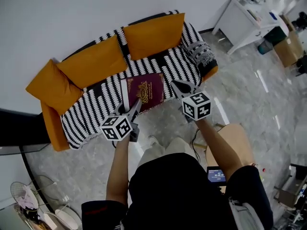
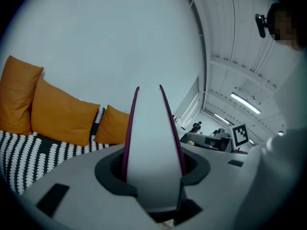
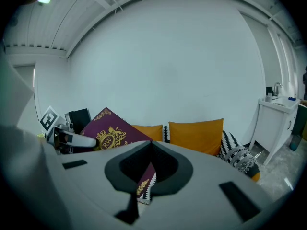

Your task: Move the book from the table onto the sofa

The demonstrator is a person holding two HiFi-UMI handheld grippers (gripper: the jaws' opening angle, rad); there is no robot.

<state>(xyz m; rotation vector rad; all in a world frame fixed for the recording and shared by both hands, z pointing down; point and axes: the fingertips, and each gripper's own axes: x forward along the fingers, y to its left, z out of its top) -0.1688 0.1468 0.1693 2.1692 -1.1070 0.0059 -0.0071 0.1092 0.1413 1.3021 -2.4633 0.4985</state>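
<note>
A maroon book (image 1: pixel 145 91) with a gold crest hangs level just above the front of the sofa seat (image 1: pixel 96 110), which wears a black-and-white striped throw. My left gripper (image 1: pixel 130 107) is shut on the book's near left edge. In the left gripper view the white pages (image 2: pixel 152 128) stand between both jaws. My right gripper (image 1: pixel 178 86) is shut at the book's right side. The right gripper view shows the book (image 3: pixel 109 132) to the left and a corner just under the closed jaws (image 3: pixel 149 145). I cannot tell whether they pinch the cover.
Orange cushions (image 1: pixel 154 32) line the sofa back against the wall. On the floor at the person's right stands a wooden side table (image 1: pixel 236 139). A white table (image 1: pixel 240 23) and a cardboard box (image 1: pixel 290 48) are at the far right. A dark tabletop (image 1: pixel 19 127) sits left.
</note>
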